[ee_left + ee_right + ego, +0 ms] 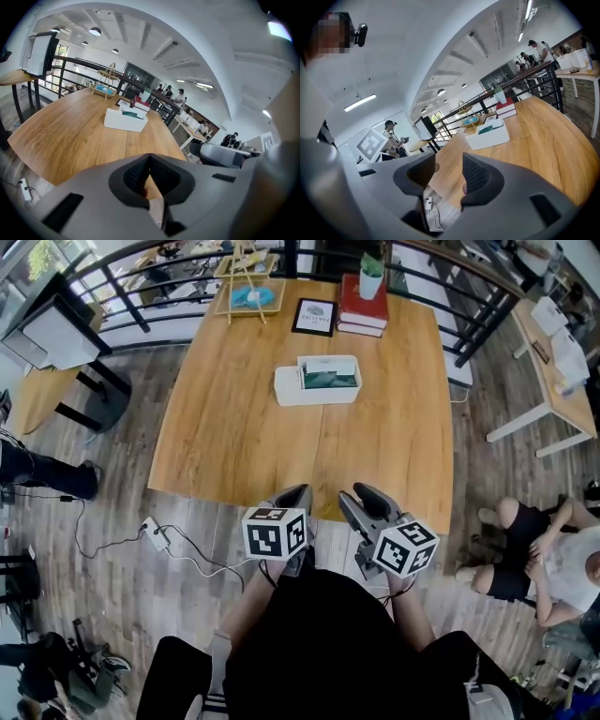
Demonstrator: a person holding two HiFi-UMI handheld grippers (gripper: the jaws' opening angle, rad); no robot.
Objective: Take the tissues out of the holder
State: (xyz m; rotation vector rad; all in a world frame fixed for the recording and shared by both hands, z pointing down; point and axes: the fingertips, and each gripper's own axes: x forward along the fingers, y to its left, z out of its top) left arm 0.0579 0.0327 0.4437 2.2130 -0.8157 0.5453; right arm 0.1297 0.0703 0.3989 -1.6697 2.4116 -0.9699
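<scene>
Tissue holder (286,387) - white box, stood mid-way along wooden table (234,446). Tissues (328,377) sat inside it, teal top showing. Both grippers hung at near table edge, well apart from holder. Left gripper (298,493) - jaw tips met, nothing between. Right gripper (360,495) had jaws apart, empty; table edge and floor showed through gap.

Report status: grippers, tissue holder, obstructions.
Left gripper shut, empty. Right gripper open, empty. Tissue holder mid-table, tissues inside. Nothing in the way.
</scene>
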